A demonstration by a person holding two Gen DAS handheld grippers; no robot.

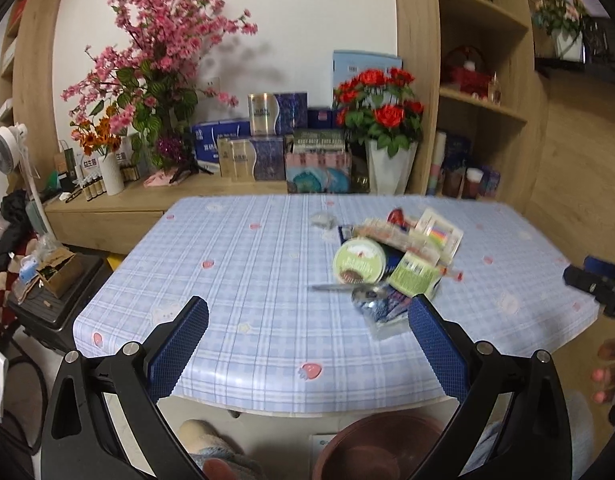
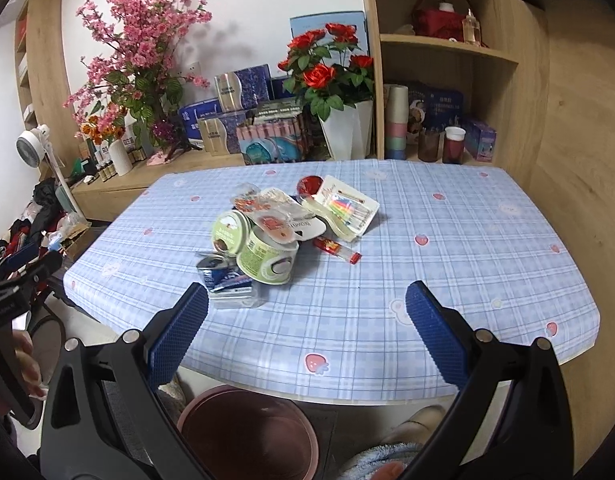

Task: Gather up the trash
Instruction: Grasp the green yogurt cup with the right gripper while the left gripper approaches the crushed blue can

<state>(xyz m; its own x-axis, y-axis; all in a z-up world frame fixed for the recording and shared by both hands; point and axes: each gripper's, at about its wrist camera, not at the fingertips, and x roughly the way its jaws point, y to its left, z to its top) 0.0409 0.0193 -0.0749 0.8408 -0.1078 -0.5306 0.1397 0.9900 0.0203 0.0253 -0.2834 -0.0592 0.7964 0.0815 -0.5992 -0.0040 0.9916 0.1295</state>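
Note:
A heap of trash lies on the blue checked table (image 1: 235, 272) (image 2: 447, 264). It holds a green round tub (image 1: 359, 261) (image 2: 267, 258), a green lid (image 2: 229, 231), a blue crumpled wrapper (image 1: 381, 306) (image 2: 227, 280), a white blister pack with coloured sticks (image 1: 439, 232) (image 2: 341, 206) and a small red wrapper (image 2: 336, 249). My left gripper (image 1: 307, 336) is open over the near table edge, the heap ahead to its right. My right gripper (image 2: 306, 330) is open too, with the heap ahead to its left. A dark red bin (image 1: 379, 450) (image 2: 247, 434) stands on the floor under the near edge.
Behind the table runs a low wooden ledge (image 2: 159, 172) with boxes, pink blossoms (image 1: 163, 40) and red roses in a white pot (image 1: 381, 120) (image 2: 331, 76). Shelves (image 2: 447, 48) rise at the right. A white fan (image 1: 7, 144) and cluttered floor are at the left. Slippered feet (image 1: 211, 440) show below.

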